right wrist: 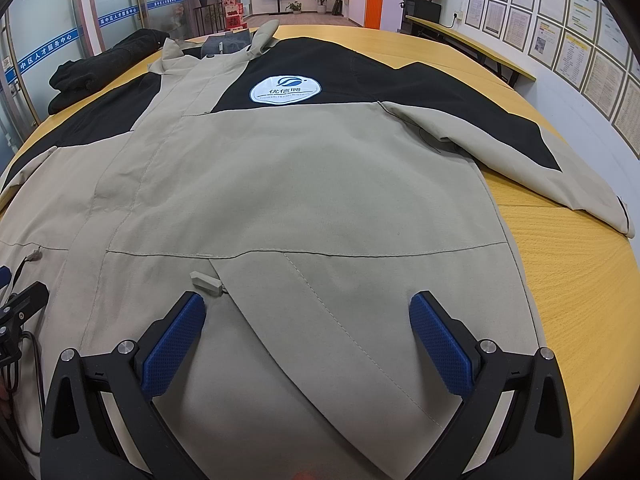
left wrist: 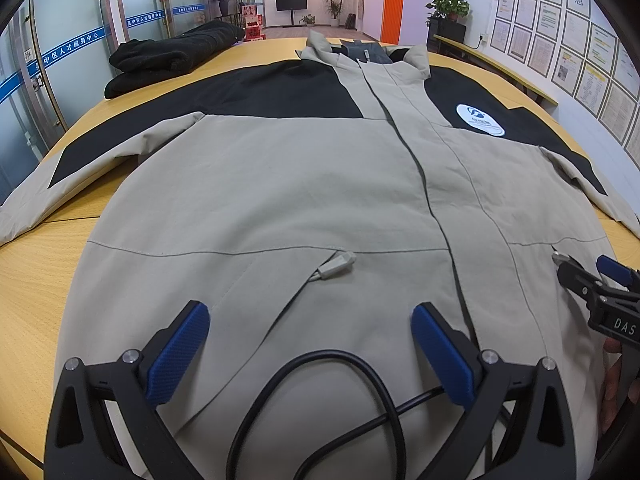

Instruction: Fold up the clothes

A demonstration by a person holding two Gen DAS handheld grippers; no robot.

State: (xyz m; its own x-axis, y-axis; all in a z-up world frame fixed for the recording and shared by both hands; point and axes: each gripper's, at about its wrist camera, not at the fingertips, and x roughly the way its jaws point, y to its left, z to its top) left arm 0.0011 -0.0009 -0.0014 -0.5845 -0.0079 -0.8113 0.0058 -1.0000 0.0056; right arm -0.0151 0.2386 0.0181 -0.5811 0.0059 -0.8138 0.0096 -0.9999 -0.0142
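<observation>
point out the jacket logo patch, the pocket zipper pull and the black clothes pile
logo patch (right wrist: 285, 89), right wrist view, centre of the white oval
zipper pull (left wrist: 337, 264), left wrist view, its beige tab
black clothes pile (left wrist: 176, 58), left wrist view, top fold

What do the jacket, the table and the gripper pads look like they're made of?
Jacket: matte woven cloth, probably cotton or a nylon blend; fine creases and stitched seams show.
Table: wood or wood-look laminate, going by its printed-looking grain and smooth yellow surface.
Pads: blue, dimpled, likely rubber or textured plastic.
</observation>
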